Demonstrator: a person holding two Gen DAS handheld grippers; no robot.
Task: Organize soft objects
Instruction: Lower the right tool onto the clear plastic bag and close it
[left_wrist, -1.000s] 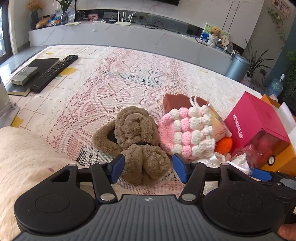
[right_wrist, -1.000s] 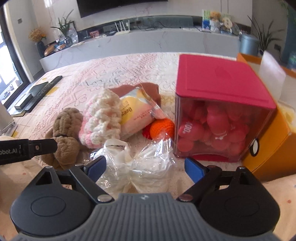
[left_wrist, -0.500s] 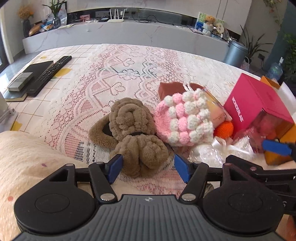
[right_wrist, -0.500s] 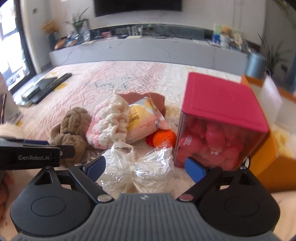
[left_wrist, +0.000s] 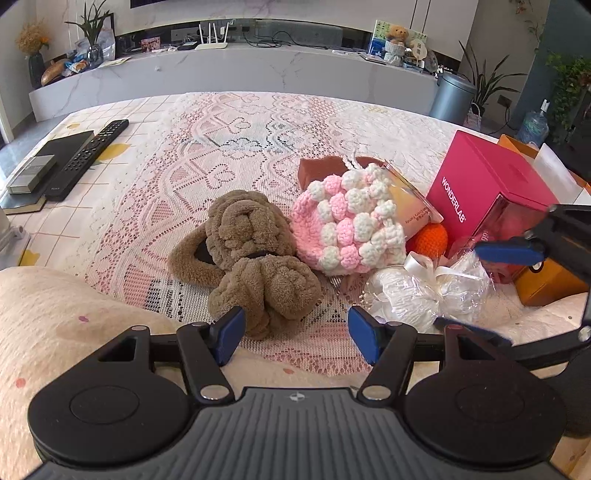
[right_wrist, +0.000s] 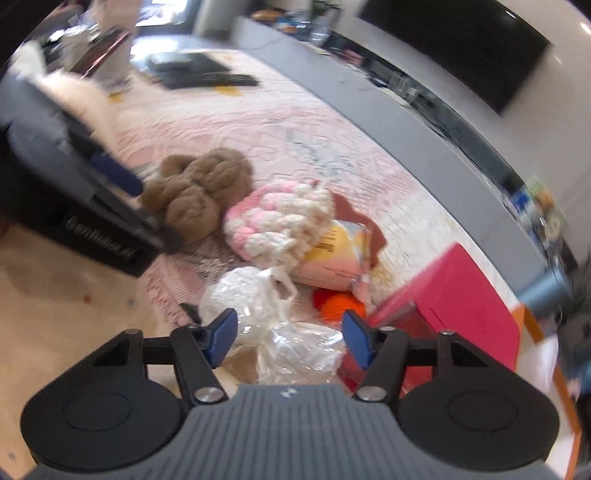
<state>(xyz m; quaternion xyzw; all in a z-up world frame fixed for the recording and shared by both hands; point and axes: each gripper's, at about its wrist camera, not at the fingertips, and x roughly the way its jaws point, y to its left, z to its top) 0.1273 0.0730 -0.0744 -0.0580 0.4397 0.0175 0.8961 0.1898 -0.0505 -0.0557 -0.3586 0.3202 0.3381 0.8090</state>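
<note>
**Approach stage: both grippers empty, nothing picked up yet**

Step in hand, as judged: selecting a first soft item. All items lie on the lace cloth (left_wrist: 229, 147) toward the near right edge of the bed.

Left gripper (left_wrist: 295, 332): fingers spread wide, holding nothing. It hovers at the near edge, the brown plush toy (left_wrist: 255, 254) lying just ahead of and partly between the fingertips; contact not evident.

Right gripper (right_wrist: 288, 338): fingers wide, empty. It sits low over the clear plastic bag (right_wrist: 280, 325) of white stuffing, with the bag lying between the fingers. Whether a pad touches the film cannot be told; this view is motion-blurred.

Other soft items: pink-and-white crochet hat (left_wrist: 351, 225) touching the plush's right side, resting on a snack packet (left_wrist: 410, 206); orange knitted ball (left_wrist: 430, 240) just beside the red box (left_wrist: 491, 177).

Next move, judged: right gripper lowers and closes on the bag's knotted middle; slippery film, so a deep bite is needed. Left likewise advances onto the plush.
</note>
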